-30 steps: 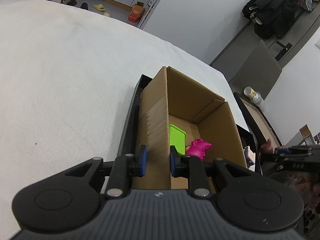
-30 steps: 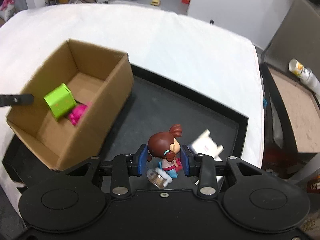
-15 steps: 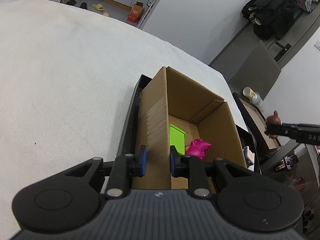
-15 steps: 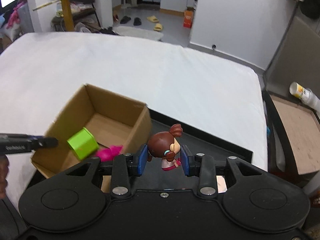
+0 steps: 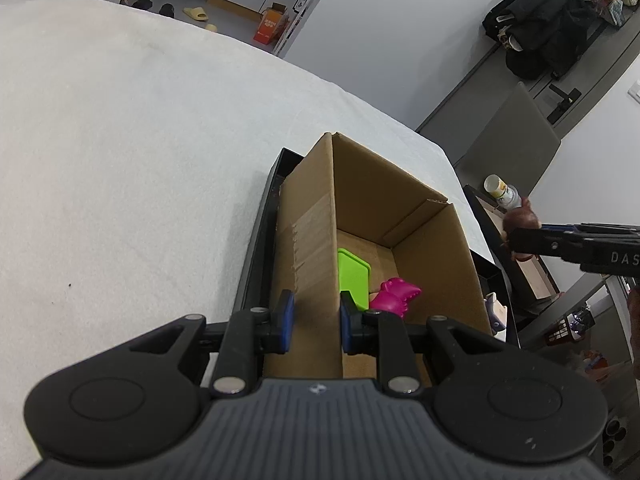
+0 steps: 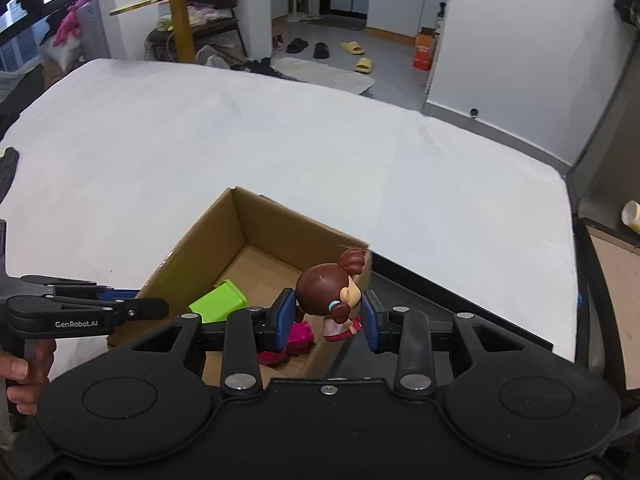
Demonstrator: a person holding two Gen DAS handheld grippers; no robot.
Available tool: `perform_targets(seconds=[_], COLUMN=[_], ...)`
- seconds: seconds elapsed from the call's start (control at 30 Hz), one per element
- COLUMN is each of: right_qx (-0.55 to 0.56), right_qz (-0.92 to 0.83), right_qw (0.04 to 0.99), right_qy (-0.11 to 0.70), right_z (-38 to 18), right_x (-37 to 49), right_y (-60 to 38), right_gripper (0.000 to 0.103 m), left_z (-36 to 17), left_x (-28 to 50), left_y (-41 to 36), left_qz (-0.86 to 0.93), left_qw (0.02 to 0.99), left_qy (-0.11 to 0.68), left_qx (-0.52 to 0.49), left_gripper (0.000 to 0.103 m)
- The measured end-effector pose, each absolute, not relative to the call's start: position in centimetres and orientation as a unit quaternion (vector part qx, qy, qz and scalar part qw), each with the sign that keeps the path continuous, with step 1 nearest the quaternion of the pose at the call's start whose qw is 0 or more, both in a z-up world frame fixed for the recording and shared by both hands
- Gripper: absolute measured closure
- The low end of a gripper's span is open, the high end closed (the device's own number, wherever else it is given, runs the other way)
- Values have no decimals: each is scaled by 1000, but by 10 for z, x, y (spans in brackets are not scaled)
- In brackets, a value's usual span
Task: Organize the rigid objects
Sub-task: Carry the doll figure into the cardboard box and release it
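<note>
An open cardboard box (image 5: 404, 200) (image 6: 208, 240) stands in a black tray (image 5: 256, 248) (image 6: 460, 300) on the white table. Inside lie a green block (image 5: 354, 276) (image 6: 218, 302) and a magenta toy (image 5: 396, 294) (image 6: 298, 336). My left gripper (image 5: 314, 320) is shut on the box's near left wall. My right gripper (image 6: 330, 316) is shut on a brown-haired doll figure (image 6: 330, 294), held in the air above the box's right wall; the doll also shows in the left wrist view (image 5: 520, 222). A white toy (image 5: 495, 312) lies in the tray right of the box.
The white table (image 6: 280, 152) spreads wide to the left and behind. A grey chair (image 5: 512, 136) and a side shelf with a cup (image 5: 500, 190) stand beyond the table's right edge.
My right gripper has lifted the doll off the tray and carried it left, up over the box's right wall. My left gripper and the box have not moved.
</note>
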State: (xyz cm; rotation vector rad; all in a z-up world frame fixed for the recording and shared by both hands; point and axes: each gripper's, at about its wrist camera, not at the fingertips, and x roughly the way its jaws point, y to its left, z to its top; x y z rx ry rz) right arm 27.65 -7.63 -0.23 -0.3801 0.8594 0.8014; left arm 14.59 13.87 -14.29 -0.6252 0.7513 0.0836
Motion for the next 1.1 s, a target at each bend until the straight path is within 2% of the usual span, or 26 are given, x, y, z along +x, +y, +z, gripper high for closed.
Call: perform_targets(seconds=[0.8, 1.1], right_qx=[-183, -161], right_qz=[441, 454], right_qw=[769, 769], right_qy=[425, 420], right_z=[-49, -36], right_x=[256, 256], right_y=[0, -9], right_gripper=[68, 66], left_z=[-144, -144], left_x=[146, 146], left_y=[142, 140], left_qz=[35, 36], left_qw=[881, 882], left_qy=[361, 360], left_qx=[-306, -303], left_gripper=[81, 81])
